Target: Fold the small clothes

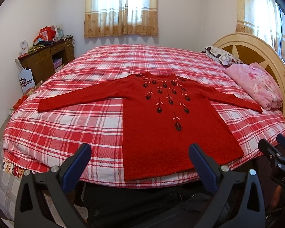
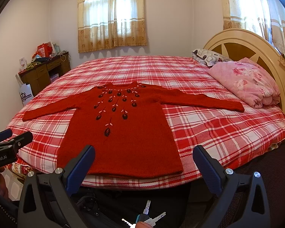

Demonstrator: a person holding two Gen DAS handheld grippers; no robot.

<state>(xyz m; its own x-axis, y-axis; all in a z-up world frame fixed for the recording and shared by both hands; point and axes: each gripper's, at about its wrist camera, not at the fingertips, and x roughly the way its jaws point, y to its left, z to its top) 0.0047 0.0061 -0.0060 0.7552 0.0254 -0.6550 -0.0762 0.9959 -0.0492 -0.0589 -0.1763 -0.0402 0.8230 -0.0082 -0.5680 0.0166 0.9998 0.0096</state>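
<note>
Knitwear here amounts to one red sweater (image 1: 172, 125), spread flat and face up on the plaid bedspread (image 1: 66, 125) near the foot edge, its two sleeves stretched out to either side and its hem nearest the cameras. Two grippers hover short of that hem, the left gripper (image 1: 139, 155) and the right gripper (image 2: 144, 157), each with both fingers spread wide and gripping nothing. By the one headboard (image 2: 243, 38) lie one pink folded quilt (image 2: 247, 81) and one patterned pillow (image 2: 207, 57); two curtained windows show.
</note>
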